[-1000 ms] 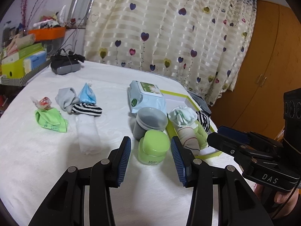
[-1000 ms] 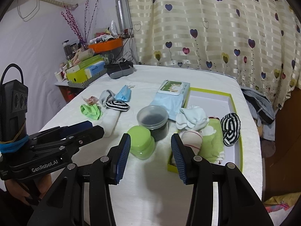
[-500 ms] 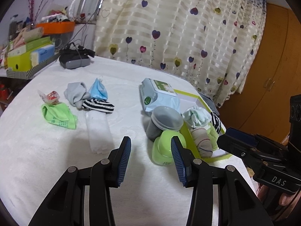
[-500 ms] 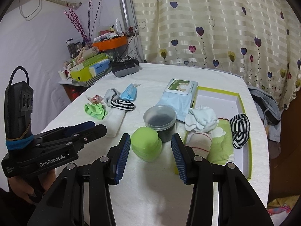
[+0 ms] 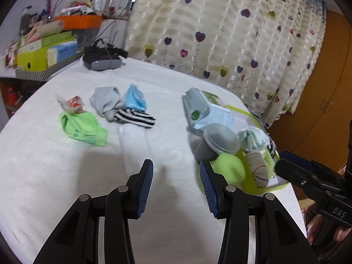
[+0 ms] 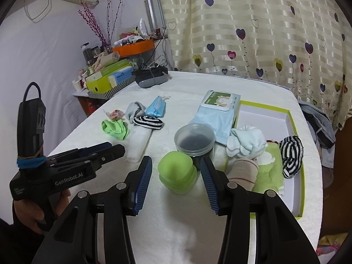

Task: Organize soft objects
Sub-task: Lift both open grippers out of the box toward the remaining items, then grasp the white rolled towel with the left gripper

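Left tongs (image 5: 176,176) open, empty, above the white desk (image 5: 55,165). Right tongs (image 6: 176,176) open too, straddling a green jar (image 6: 177,172) without touching. Loose on the desk: green sock (image 5: 84,128), grey sock (image 5: 105,102), striped sock (image 5: 135,117), white towel (image 5: 135,140). In the tray (image 6: 294,118): white socks (image 6: 246,140), striped sock (image 6: 290,154), green cloth (image 6: 270,176). Wipes pack (image 6: 217,112) against the tray's left rim.

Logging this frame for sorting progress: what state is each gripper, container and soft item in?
Left gripper: open, empty.
Right gripper: open, empty.
Green-rimmed white tray: partly filled.
Black-and-white striped sock: bunched in tray.
Grey lidded jar: closed, upright.
Lime green round container: closed, between right fingers, ungripped.
White folded towel: flat on table.
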`<state>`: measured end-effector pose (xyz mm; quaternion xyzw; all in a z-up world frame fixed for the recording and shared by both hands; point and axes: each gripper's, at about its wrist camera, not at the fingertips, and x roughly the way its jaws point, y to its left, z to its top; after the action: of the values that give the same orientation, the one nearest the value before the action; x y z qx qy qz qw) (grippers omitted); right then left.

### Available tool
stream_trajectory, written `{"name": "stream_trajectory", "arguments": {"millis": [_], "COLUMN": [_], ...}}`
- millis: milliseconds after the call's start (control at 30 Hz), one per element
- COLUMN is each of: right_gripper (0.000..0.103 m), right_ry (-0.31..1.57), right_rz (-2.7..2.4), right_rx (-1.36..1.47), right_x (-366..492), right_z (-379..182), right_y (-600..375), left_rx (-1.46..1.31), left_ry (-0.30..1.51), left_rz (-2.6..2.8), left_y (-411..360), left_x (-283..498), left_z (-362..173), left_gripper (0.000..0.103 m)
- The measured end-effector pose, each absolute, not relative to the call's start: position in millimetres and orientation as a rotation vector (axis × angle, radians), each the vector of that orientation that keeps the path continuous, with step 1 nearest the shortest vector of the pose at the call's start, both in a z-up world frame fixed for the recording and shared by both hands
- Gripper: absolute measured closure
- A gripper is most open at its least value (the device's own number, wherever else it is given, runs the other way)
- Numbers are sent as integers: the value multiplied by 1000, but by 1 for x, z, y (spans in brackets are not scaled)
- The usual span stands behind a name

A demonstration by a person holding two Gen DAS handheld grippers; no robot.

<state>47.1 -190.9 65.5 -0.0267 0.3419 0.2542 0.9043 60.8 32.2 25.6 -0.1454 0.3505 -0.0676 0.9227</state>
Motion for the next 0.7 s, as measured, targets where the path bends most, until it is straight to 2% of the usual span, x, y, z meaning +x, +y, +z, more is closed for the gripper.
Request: {"name": "stream_trajectory", "arguments": {"millis": [67,133,700], "right_gripper": [56,56,55], "right_ry": [708,710,725], "right_rz": [530,534,575], "right_rx": [-54,-52,-70], "right_x": [49,52,74], "right_z": [64,63,57], "right_y": [-190,-188,-176], "left_rx": [-308,-321,-332], "left_ry": [726,733,839], "left_rz": [-125,-116,-28], "left_y": [38,44,52], "left_x": [64,69,126], "left_z": [22,18,-24], "left_gripper": [57,49,49]}}
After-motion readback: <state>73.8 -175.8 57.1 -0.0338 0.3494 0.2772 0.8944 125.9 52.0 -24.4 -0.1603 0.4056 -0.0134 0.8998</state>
